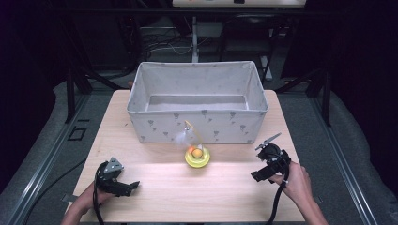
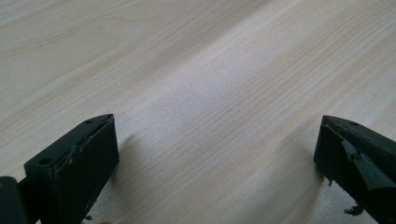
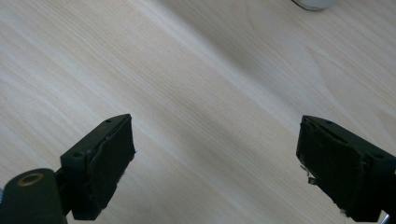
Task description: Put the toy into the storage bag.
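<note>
Resting low over the wooden table (image 1: 155, 187), both grippers stand wide open with nothing between their jaws.

Taking the yellow toy (image 1: 197, 156) as landmark: it sits on the table just in front of the grey fabric bin (image 1: 197, 126), with a white feather and a thin stick rising from it and leaning toward the bin's front wall. The left gripper (image 1: 133, 184) lies well apart from the toy, nearer the person and to its left. The right gripper (image 1: 269, 140) sits off to the toy's right, about level with it, its jaws pointing toward the bin.
</note>
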`<state>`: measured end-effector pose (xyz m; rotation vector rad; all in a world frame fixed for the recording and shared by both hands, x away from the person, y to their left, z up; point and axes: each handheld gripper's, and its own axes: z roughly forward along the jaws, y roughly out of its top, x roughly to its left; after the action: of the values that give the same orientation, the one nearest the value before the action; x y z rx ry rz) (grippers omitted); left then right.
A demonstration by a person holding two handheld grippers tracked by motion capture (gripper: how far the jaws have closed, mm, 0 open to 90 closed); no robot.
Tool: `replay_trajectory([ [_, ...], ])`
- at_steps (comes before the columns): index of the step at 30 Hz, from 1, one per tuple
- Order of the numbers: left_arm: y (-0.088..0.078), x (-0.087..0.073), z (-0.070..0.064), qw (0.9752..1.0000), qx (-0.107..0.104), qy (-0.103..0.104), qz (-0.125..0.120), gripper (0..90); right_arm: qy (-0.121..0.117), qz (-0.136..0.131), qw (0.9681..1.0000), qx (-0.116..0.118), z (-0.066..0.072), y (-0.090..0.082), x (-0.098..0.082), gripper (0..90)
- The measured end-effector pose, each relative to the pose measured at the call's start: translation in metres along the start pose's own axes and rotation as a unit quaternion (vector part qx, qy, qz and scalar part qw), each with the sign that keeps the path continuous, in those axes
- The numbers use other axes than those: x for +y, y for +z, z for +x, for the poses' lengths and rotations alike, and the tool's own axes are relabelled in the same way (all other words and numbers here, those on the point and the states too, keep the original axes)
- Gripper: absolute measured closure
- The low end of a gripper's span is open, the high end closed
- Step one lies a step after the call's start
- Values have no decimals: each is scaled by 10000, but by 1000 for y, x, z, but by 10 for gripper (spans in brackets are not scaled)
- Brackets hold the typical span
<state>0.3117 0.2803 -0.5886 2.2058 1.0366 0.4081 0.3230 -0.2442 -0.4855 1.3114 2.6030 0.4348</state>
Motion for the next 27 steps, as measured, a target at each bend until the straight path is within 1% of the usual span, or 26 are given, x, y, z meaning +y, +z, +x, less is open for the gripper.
replay_trajectory([
  [1, 0, 0, 0, 10000, -1, 1, -2, 0, 18, -21, 10000, 20, 0, 0, 0, 111],
  [2, 0, 0, 0, 10000, -1, -2, -2, 0, -30, 29, 10000, 0, 0, 0, 0, 111],
  [3, 0, 0, 0, 10000, 1, -2, -2, 0, -13, 10, 10000, 36, 1, 0, 1, 111],
  [5, 0, 0, 0, 10000, 1, 1, -1, 0, -38, 24, 10000, -13, 2, -1, 1, 110],
  [7, 0, 0, 0, 10000, -15, 4, 17, 0, -61, 42, 10000, 1, 2, -1, 1, 110],
  [8, -1, 0, 0, 10000, -8, 32, 12, 0, -94, 89, 9999, 28, 3, -2, 2, 109],
  [10, 0, 0, 0, 10000, -12, 12, 17, 0, -98, 50, 9999, 22, 5, -2, 3, 109],
  [11, 0, 0, 0, 10000, -13, 22, 18, 0, -126, 81, 9999, 24, 5, -2, 4, 108],
  [12, -1, 0, 0, 10000, -8, 35, 16, 0, -117, 51, 9999, 37, 6, -2, 4, 107],
  [13, -1, 0, 0, 10000, -7, 29, 17, 0, -165, 51, 9999, -6, 7, -2, 5, 106],
  [14, -1, 0, 0, 10000, -9, 20, 20, 0, -165, 63, 9998, 15, 8, -2, 6, 106],
  [16, -1, 0, 0, 10000, -1, 29, 20, 0, -243, 81, 9997, 12, 10, -3, 7, 105],
  [21, -1, 0, 0, 10000, -3, 25, 20, 0, -338, 64, 9994, 44, 17, -6, 11, 101],
  [22, -1, 0, 0, 10000, -1, 25, 22, 0, -356, 53, 9993, 22, 19, -7, 12, 101],
  [25, -1, 0, 0, 10000, 0, 23, 21, 0, -474, 111, 9988, 37, 25, -9, 16, 95],
  [27, -1, 0, 0, 10000, 1, 18, 24, 0, -498, 63, 9987, 45, 29, -9, 19, 92],
])
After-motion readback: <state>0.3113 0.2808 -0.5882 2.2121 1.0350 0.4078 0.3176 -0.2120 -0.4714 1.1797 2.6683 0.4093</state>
